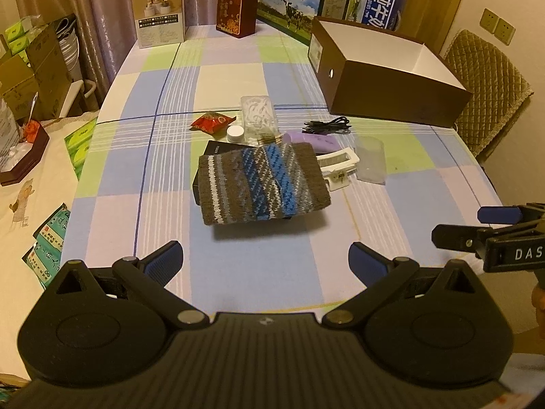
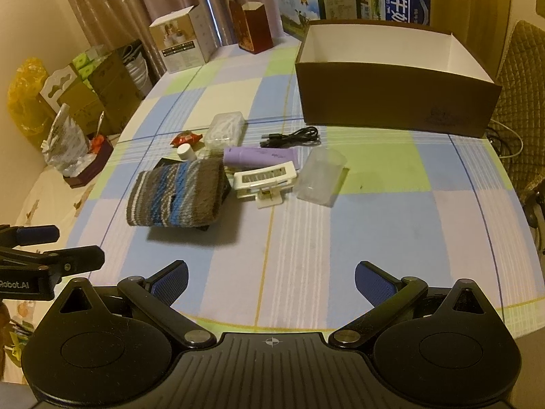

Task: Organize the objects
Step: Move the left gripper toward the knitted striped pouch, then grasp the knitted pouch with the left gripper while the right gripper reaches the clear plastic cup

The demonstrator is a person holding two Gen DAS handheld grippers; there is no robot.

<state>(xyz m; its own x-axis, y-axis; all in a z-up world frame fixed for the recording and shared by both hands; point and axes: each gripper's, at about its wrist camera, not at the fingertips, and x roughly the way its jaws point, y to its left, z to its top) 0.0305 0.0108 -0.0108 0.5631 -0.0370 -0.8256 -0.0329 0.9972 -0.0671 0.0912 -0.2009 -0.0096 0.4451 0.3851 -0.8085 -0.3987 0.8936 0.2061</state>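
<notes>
At the near table edge: left gripper [image 1: 265,262] and right gripper [image 2: 270,281] hang side by side above bare cloth, jaws spread wide on both, nothing between the blue pads.
Step in hand: by my reading the sorting has not begun; the brown box [image 2: 395,102] shows only white walls inside, though its floor is hidden from here.
Nearest thing: a knitted sleeve [image 1: 264,184] lies draped over a flat black case [image 1: 218,148], straight ahead of the left tool.
Cluster behind: white hair clip [image 2: 262,180] just beside the knit, touching a lilac tube [image 2: 260,156]; clear plastic cup [image 2: 320,177] on its side to the right; black cable [image 2: 293,136] nearer the box; red sachet [image 1: 213,121], white cap [image 1: 236,133] and clear lidded tub [image 1: 259,114] farther left.
Next move: probably a reach forward to the knit or the clip, pads closing on one piece, then a lift over the box's tall near wall.
Open room: wide bare cloth between the tools and the pile, and more to the right of the cup.
Edges: the tablecloth [image 2: 374,238] curves away close under both tools; cartons [image 1: 158,12] line the far side; a quilted chair [image 1: 487,85] stands by the box.
Risk: the pieces lie crowded, so a wide grab may drag neighbours.
</notes>
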